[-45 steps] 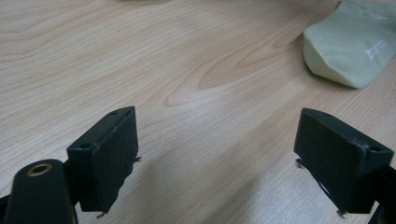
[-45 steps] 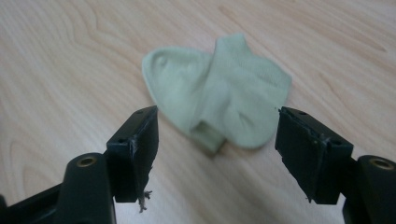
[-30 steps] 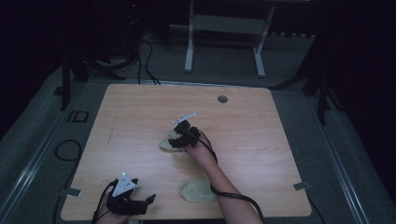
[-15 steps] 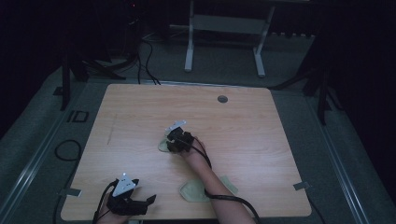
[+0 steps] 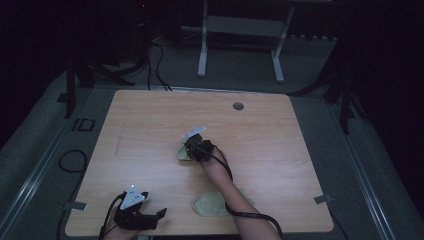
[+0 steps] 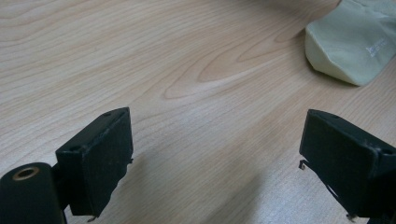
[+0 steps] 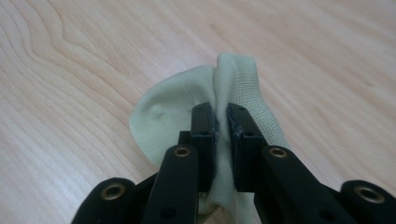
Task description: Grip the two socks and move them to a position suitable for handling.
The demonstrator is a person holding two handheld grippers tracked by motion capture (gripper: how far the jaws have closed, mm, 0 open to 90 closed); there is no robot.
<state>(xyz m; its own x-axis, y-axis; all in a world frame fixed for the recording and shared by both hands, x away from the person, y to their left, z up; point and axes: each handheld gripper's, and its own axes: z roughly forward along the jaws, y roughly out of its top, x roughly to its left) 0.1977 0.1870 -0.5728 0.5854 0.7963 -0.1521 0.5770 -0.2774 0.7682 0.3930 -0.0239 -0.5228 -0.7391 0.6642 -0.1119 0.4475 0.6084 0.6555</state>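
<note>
Light wood table [image 5: 280,140] in a dark room, grey floor, cables at 11 o'clock. Right gripper [image 7: 222,116] pinches a pale green sock [image 7: 177,107] at table centre; sock bulges toward 10 o'clock of gripper. Left gripper [image 6: 215,154] spread wide, w/ second sock [image 6: 355,46] at its 1 o'clock.

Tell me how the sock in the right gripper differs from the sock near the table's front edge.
The gripped sock is pinched between the shut jaws of the right gripper, with a fold of fabric standing up; the front sock lies flat and loose. The gripped sock sits near the table's middle; the front sock is partly covered by the person's forearm. Both are pale green and rest on the wooden table.
</note>
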